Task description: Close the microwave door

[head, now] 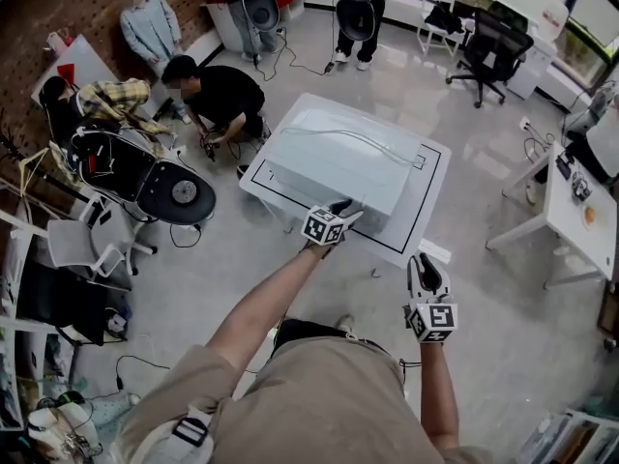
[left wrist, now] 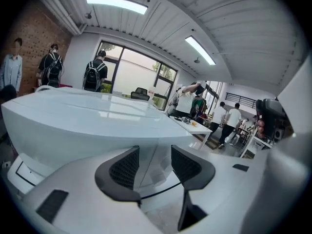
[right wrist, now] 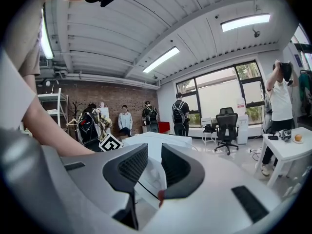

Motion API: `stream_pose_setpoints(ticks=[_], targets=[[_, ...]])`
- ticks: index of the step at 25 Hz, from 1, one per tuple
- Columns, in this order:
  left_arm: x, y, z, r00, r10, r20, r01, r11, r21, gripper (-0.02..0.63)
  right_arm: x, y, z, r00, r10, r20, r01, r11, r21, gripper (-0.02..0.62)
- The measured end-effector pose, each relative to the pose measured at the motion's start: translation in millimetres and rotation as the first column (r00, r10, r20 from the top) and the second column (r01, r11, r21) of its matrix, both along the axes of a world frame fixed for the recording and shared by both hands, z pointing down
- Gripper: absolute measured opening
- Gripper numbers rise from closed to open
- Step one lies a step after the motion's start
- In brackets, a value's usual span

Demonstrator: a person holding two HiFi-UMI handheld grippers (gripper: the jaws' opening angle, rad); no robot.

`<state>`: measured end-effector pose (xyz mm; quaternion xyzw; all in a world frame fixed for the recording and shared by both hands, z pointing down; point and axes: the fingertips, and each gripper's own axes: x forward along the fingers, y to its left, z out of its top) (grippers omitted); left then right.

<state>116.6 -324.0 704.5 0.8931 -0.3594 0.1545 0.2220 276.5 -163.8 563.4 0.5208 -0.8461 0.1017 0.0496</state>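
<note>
White table [head: 426, 201] stands mid-floor, turned askew. On it sits the microwave [head: 338, 153], its long axis running left to right and a little nearer at the right, one long face turned to the near side. The left gripper [head: 340, 211] is at that near face, jaws wide, gripping nothing. The right gripper [head: 427, 267] hangs off the table's near right corner, jaws apart and empty.
</note>
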Motion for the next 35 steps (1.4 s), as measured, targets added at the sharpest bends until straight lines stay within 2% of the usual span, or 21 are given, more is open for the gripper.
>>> stream_pose_setpoints(ticks=[3,6,16,24,27,31,35], targets=[[-4,4,-32,0.999,-0.018,-0.045,0.022,0.996,0.087,0.198,-3,-3,-4,1.000,0.004,-0.003,-0.004,1.000,0.008,0.087],[-12,14,-68,0.996,0.007,-0.087,0.007,0.987,0.158,0.198,-8,-6,-6,1.000,0.022,-0.011,-0.022,1.000,0.016,0.087],[-35,15,-150,0.984,0.115,-0.137,-0.068,0.949,0.306,0.198,-45,-36,-22,0.996,0.078,-0.040,-0.075,0.995,0.067,0.086],[-72,28,-214,0.952,0.212,-0.222,-0.110,0.911,0.398,0.198,-85,-48,-44,0.994,0.101,-0.051,-0.095,0.990,0.106,0.087],[-90,35,-231,0.949,0.223,-0.223,-0.110,0.897,0.428,0.198,-99,-48,-48,0.993,0.101,-0.058,-0.094,0.989,0.115,0.087],[-113,44,-244,0.955,0.235,-0.182,-0.127,0.876,0.466,0.198,-114,-47,-54,0.993,0.104,-0.059,-0.096,0.987,0.130,0.087],[-139,48,-257,0.951,0.235,-0.200,-0.113,0.868,0.483,0.198,-131,-46,-63,0.993,0.100,-0.064,-0.089,0.985,0.147,0.087]])
